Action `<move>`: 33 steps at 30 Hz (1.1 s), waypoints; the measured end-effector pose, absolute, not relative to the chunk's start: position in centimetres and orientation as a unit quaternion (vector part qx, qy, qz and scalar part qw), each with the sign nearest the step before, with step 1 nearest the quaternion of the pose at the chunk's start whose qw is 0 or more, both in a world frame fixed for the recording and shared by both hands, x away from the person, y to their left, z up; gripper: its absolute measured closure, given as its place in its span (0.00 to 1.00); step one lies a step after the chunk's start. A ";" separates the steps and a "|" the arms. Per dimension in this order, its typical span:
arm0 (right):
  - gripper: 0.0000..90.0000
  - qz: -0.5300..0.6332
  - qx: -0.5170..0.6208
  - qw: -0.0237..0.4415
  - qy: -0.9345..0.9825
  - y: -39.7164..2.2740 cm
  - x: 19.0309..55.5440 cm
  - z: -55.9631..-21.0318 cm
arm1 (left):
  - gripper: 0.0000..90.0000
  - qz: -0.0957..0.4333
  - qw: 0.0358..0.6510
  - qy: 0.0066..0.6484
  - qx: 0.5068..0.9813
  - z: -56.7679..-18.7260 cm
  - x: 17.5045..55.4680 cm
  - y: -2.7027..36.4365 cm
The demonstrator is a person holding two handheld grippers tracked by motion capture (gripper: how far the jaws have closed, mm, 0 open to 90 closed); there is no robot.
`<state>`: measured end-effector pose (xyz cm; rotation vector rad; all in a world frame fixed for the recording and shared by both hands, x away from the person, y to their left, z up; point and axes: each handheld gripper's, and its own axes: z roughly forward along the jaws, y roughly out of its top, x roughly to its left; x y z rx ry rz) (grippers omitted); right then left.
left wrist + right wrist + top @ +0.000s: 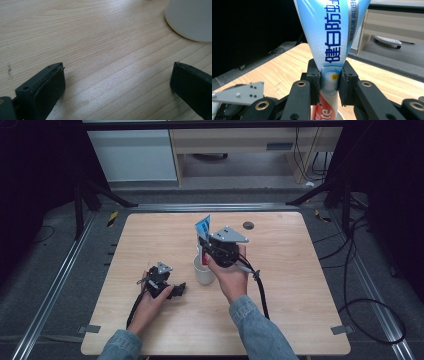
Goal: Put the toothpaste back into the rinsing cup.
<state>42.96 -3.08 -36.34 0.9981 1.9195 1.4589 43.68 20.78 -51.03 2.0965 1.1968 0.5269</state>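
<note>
Pinching a toothpaste tube (332, 50) between its two black jaws, right gripper (216, 251) poised directly above a white cup (203, 272) near the middle of the wooden table (280, 320). Tube held upright, long axis close to vertical, flat crimped end (203, 226) pointing up and away from the person, red cap end pointing down, lowest part at or just inside the cup's rim (340, 115). Jaws pressed on the tube's narrowing lower body, just above the red band. Judged the relation that mattered: cup mouth straight below the tube, so any coming move most likely a plain descent along the tube's own axis. Left gripper (117, 87) resting low on the table beside the cup, jaws spread wide with bare wood between them, gripping nothing; cup's rounded wall (190, 20) seen just ahead and to one side of it. Right hand (231, 277) plainly the nearer to the tube, left hand (152, 305) nearer the cup's base and free to steady it.
</note>
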 end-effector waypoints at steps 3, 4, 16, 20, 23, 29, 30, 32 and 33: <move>0.82 0.536 0.370 0.258 0.714 -2.8 43.0 -37.2 | 0.00 0.201 0.329 0.457 0.801 -51.0 43.7 20.8; 0.82 0.534 0.371 0.256 0.715 -2.8 43.0 -37.5 | 0.00 0.201 0.329 0.457 0.801 -51.0 43.7 20.8; 0.82 0.525 0.388 0.244 0.717 -2.7 43.5 -39.7 | 0.00 0.201 0.329 0.457 0.802 -51.0 43.7 20.8; 0.82 0.522 0.389 0.240 0.720 -2.8 43.6 -40.0 | 0.00 0.201 0.329 0.458 0.801 -51.0 43.7 20.8; 0.82 0.521 0.391 0.238 0.721 -2.8 43.7 -40.2 | 0.00 0.201 0.329 0.458 0.801 -51.0 43.7 20.8; 0.82 0.519 0.400 0.229 0.720 -2.9 43.8 -40.8 | 0.00 0.201 0.329 0.457 0.802 -51.0 43.7 20.8; 0.82 0.520 0.400 0.228 0.719 -2.9 43.9 -40.9 | 0.00 0.201 0.329 0.457 0.802 -51.0 43.7 20.8; 0.82 0.519 0.401 0.226 0.720 -2.9 43.9 -40.9 | 0.00 0.201 0.329 0.458 0.802 -51.0 43.7 20.8; 0.82 0.520 0.401 0.223 0.720 -2.9 43.9 -40.9 | 0.00 0.201 0.328 0.457 0.802 -51.0 43.7 20.8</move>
